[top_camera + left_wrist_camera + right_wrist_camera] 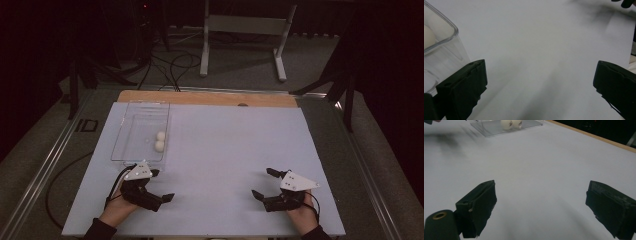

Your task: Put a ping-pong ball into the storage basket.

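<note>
A clear plastic tray (131, 131) lies at the table's left, with two white balls (160, 140) side by side near its right wall. My left gripper (161, 185) rests open just in front of the tray's near edge, nothing between its jaws. In the left gripper view the tray's corner (447, 37) sits beside the left jaw. My right gripper (265, 183) stands open at the front right, jaws wide over bare table. The right gripper view shows the balls (511, 123) and the tray (491, 130) far off at the top.
A pale sheet (225, 150) covers the table, with a wooden strip (210, 98) along its far edge. A metal frame (245, 35) and cables (170, 67) lie on the floor beyond.
</note>
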Demonstrator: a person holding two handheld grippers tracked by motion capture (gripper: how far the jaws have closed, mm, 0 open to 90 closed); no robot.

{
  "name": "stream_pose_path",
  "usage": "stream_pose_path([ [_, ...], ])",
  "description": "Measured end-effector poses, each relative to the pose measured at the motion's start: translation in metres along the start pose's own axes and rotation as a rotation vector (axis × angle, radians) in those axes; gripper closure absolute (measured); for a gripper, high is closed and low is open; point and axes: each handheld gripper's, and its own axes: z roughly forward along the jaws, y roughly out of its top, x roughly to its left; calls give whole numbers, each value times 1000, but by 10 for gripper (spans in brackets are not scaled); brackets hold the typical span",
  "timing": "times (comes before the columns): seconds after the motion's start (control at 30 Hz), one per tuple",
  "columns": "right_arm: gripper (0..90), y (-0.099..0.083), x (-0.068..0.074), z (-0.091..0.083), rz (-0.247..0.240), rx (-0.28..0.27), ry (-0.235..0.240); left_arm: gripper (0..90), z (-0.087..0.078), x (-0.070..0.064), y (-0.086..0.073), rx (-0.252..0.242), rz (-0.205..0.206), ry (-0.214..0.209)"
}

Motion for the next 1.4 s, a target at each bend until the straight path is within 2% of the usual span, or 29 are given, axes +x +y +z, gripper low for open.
stream_pose_path([
  [0.33,94,0,0,0,-3,0,2,4,-1,0,-6,-57,-2,9],
  [0.43,94,0,0,0,-3,0,2,4,0,-1,-6,-54,-8,12],
  [0.47,94,0,0,0,-2,2,1,4,2,-2,-7,-54,-7,26],
  [0.63,94,0,0,0,6,-9,13,4,8,-4,-9,-37,-10,23],
  [0.67,94,1,0,-1,9,-11,9,4,12,-6,-9,-42,-9,34],
  [0.9,94,0,0,0,5,-9,11,4,17,-7,-6,-60,-13,22],
  [1.07,94,0,0,0,5,-9,9,4,18,-8,-5,-54,-6,28],
  [1.2,94,0,0,1,5,-8,11,4,21,-9,-4,-61,-17,45],
  [1.23,94,0,0,1,4,-8,10,4,22,-8,-3,-80,-26,47],
  [1.4,94,-1,0,1,5,-7,9,4,24,-10,-5,-88,-10,82],
])
